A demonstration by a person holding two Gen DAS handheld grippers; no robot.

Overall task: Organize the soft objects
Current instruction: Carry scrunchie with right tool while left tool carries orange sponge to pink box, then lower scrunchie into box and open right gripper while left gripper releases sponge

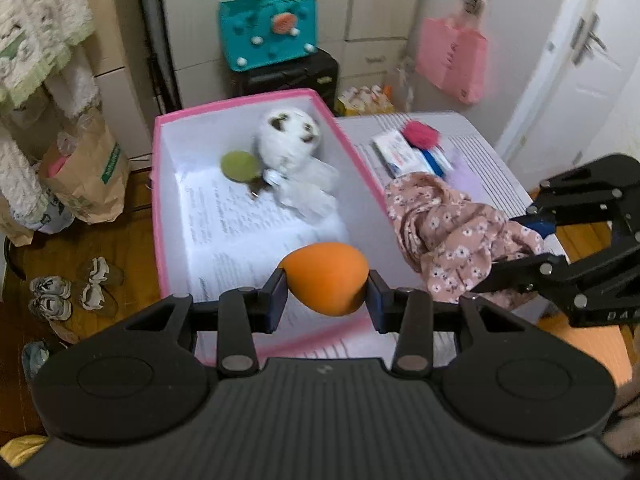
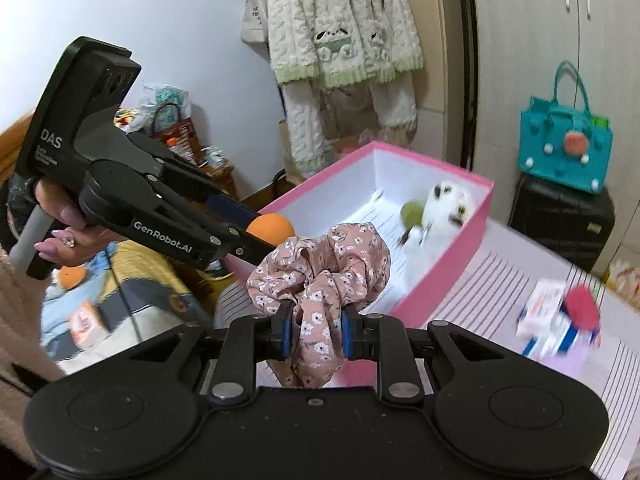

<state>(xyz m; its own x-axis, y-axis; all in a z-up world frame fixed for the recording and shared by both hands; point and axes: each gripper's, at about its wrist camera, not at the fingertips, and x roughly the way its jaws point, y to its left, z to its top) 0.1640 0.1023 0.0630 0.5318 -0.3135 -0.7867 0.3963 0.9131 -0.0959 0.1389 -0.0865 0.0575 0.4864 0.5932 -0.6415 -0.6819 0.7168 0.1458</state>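
Two grippers each carry one soft thing toward the pink box (image 1: pixel 256 98). The left gripper (image 1: pixel 326 286) pinches an orange sponge egg (image 1: pixel 326 278) between its pads, above the near end of the box; the right gripper (image 2: pixel 316 330) is pressed together on a floral scrunchie (image 2: pixel 320 264), which bunches up ahead of its fingertips and hangs a little below them, just outside the box's near wall. The egg is squeezed only at its two sides and bulges forward, so it could squirt out of the pads if the grip tightens or the hand jerks, and it might then roll off beyond the box. The scrunchie is held by one fold; it could snag on the left gripper, which crosses close in front of it in the right wrist view, or catch the box rim and tip the light box. Releasing either thing short of the rim would drop it outside. Counted: one box; inside it, ahead of the left gripper, one white plush toy (image 1: pixel 290 140) and one green round piece (image 1: pixel 238 165) touching it; to the right, beyond the scrunchie, one red fuzzy thing (image 1: pixel 420 133) lying on small packets (image 1: pixel 400 156), too blurred to count; one egg; one scrunchie.
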